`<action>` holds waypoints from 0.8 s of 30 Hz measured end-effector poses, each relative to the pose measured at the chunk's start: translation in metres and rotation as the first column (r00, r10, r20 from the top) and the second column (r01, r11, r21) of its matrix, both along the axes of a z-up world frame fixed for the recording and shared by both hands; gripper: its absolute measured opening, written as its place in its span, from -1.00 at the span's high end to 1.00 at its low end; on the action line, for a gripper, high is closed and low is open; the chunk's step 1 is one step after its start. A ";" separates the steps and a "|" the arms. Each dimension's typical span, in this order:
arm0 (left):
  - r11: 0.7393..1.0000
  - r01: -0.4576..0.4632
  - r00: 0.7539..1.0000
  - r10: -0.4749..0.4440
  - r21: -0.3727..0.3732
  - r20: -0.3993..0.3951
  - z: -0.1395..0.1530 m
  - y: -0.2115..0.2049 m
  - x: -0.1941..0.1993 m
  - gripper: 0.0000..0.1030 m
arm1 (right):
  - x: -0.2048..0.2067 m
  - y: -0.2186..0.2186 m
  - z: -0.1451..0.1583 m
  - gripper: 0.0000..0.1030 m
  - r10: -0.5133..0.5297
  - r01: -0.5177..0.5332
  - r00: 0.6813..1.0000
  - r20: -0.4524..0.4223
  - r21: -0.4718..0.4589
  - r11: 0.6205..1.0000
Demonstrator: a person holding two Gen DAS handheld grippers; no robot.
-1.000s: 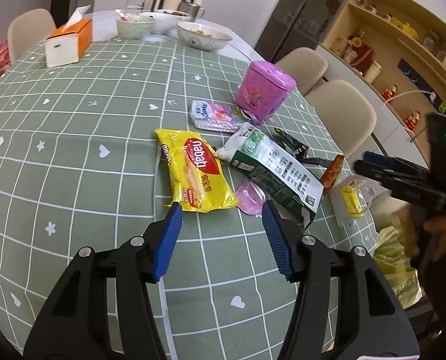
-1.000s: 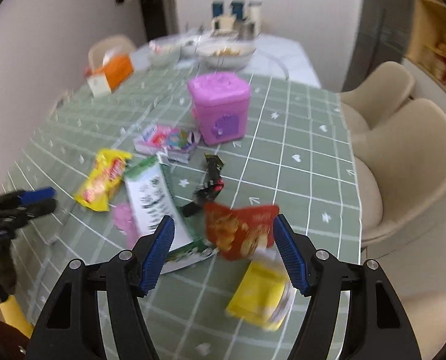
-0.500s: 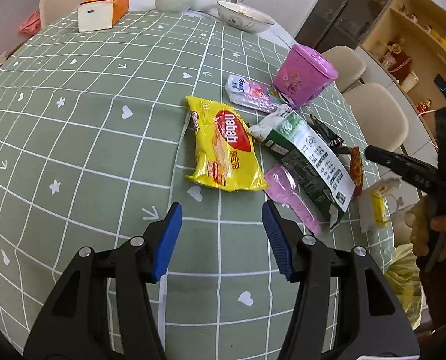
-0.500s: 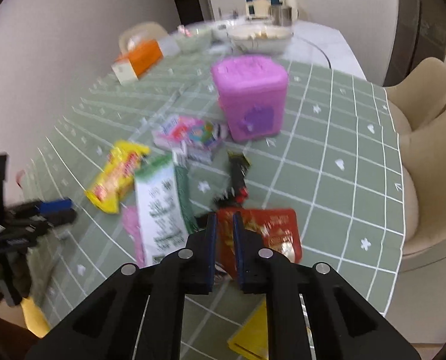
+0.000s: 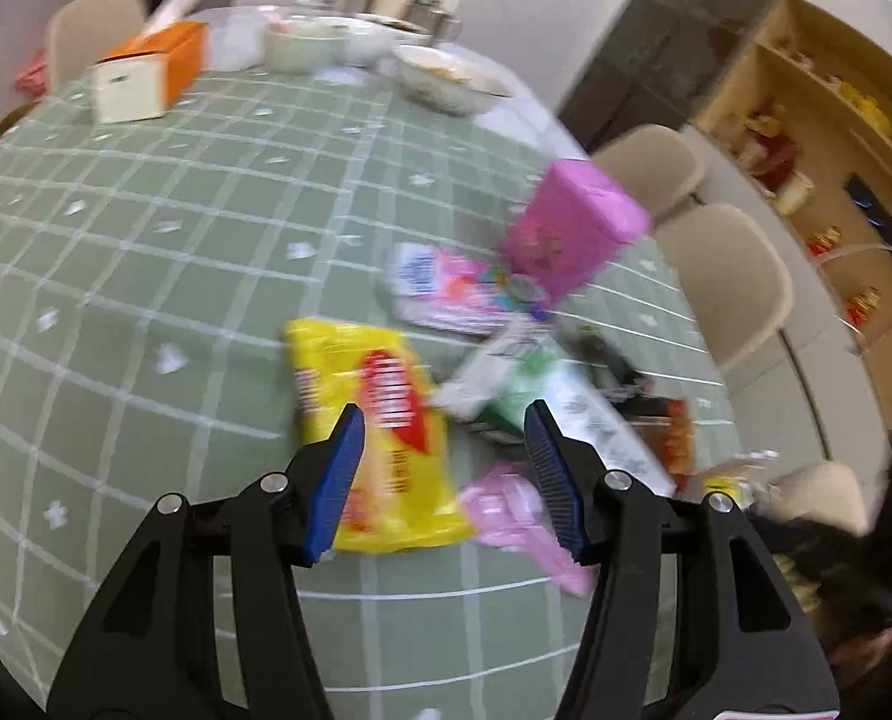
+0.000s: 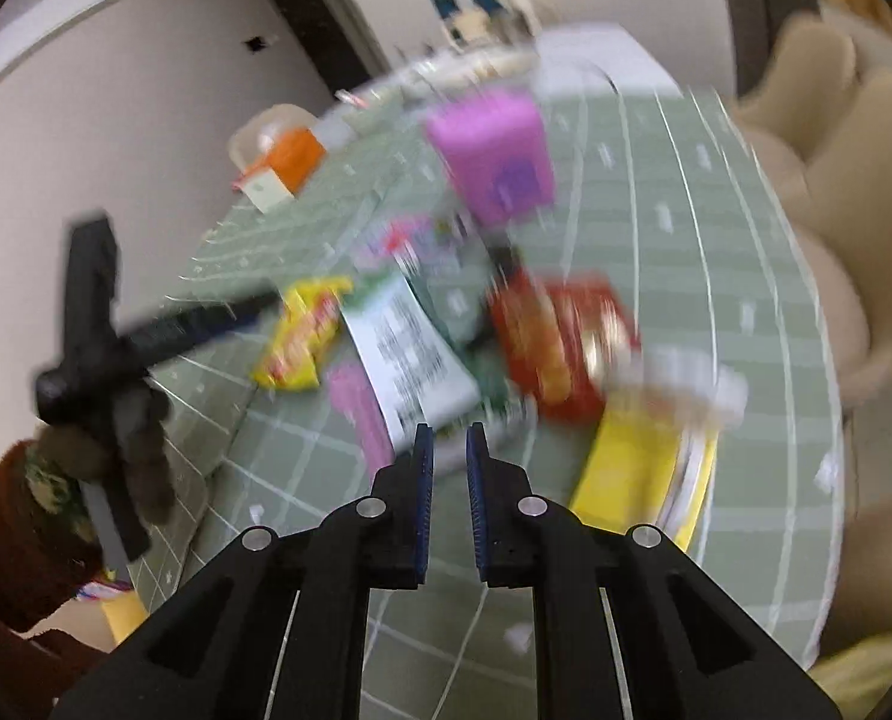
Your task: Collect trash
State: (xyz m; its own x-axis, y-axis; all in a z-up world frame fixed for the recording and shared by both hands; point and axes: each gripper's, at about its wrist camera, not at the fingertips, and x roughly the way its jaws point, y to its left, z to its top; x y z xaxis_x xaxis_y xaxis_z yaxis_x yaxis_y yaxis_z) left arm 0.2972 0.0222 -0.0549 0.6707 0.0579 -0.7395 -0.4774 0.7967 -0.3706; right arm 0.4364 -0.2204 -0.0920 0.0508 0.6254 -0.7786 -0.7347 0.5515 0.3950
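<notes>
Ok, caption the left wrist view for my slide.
Open left hand-held gripper hovering over a yellow snack bag among wrappers beside a pink bin on the green checked tablecloth.

Green white-gridded tablecloth (image 5: 206, 276), yellow wrapper (image 5: 386, 438)

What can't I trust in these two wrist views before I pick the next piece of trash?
- Right gripper: fingers nearly closed; motion blur hides whether anything thin is pinched.
- Red snack packet: smeared in right view, print unreadable.
- Small bin: blurred in both views; lid state unclear.
- Dark item behind green-white carton: partly hidden, unidentifiable.
- Left gripper: open over yellow wafer pack; contact unclear.
</notes>
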 end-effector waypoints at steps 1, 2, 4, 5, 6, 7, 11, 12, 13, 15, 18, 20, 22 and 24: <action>0.999 0.050 0.999 -0.050 0.006 0.010 0.004 -0.006 0.008 -0.02 | -0.001 -0.002 -0.007 0.75 -0.016 0.016 1.000 0.001 -0.021 1.000; 0.997 0.082 0.996 -0.083 0.010 0.017 0.006 -0.010 0.014 -0.03 | -0.002 -0.004 -0.014 0.75 -0.043 0.044 0.999 0.017 -0.052 0.998; 0.976 0.218 0.975 -0.218 0.005 0.034 0.012 -0.030 0.034 -0.13 | -0.001 -0.011 -0.021 0.75 -0.088 0.089 0.996 0.020 -0.068 0.994; 0.954 0.298 0.954 -0.298 -0.008 0.043 0.014 -0.041 0.047 -0.14 | 0.001 -0.016 -0.022 0.75 -0.104 0.104 0.995 0.002 -0.053 0.993; 0.940 0.341 0.939 -0.340 -0.010 0.047 0.014 -0.049 0.055 -0.14 | 0.001 -0.020 -0.020 0.75 -0.110 0.109 0.994 -0.005 -0.035 0.993; 0.923 0.384 0.922 -0.384 -0.003 0.044 0.012 -0.057 0.066 -0.14 | -0.001 -0.023 -0.017 0.75 -0.110 0.110 0.994 -0.002 -0.021 0.994; 0.883 0.470 0.883 -0.469 0.023 -0.035 -0.004 -0.084 0.114 -0.14 | -0.015 -0.035 -0.010 0.75 -0.101 0.101 0.994 0.034 0.002 0.995; 0.880 0.475 0.878 -0.475 -0.003 -0.062 -0.012 -0.088 0.128 -0.14 | -0.019 -0.039 -0.009 0.75 -0.098 0.098 0.994 0.039 0.003 0.995; 0.880 0.474 0.877 -0.475 -0.027 -0.080 -0.018 -0.090 0.137 -0.14 | -0.024 -0.042 -0.010 0.75 -0.095 0.095 0.995 0.043 -0.001 0.995; 0.888 0.453 0.879 -0.460 -0.079 -0.126 -0.031 -0.094 0.153 0.02 | -0.029 -0.045 -0.012 0.75 -0.095 0.096 0.994 0.048 -0.014 0.995; 0.894 0.440 0.886 -0.448 -0.085 -0.123 -0.032 -0.095 0.156 0.71 | -0.039 -0.054 -0.013 0.75 -0.102 0.103 0.993 0.053 -0.020 0.994; 0.897 0.437 0.891 -0.442 -0.074 -0.101 -0.025 -0.092 0.150 0.93 | -0.043 -0.057 -0.013 0.75 -0.114 0.114 0.992 0.058 -0.013 0.993; 0.904 0.422 0.901 -0.427 -0.075 -0.074 -0.014 -0.084 0.139 0.96 | -0.044 -0.057 -0.014 0.75 -0.129 0.129 0.990 0.054 -0.006 0.992; 0.911 0.400 0.913 -0.406 -0.095 -0.042 -0.001 -0.071 0.121 0.98 | -0.046 -0.054 -0.012 0.75 -0.144 0.144 0.988 0.058 0.006 0.990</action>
State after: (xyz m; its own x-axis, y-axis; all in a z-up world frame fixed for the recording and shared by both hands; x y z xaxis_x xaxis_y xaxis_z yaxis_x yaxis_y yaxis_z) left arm 0.4186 -0.0492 -0.0562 0.5789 -0.2707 -0.7692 -0.1453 0.8940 -0.4239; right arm 0.3900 -0.2741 -0.1044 0.1857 0.6100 -0.7703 -0.6697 0.6522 0.3551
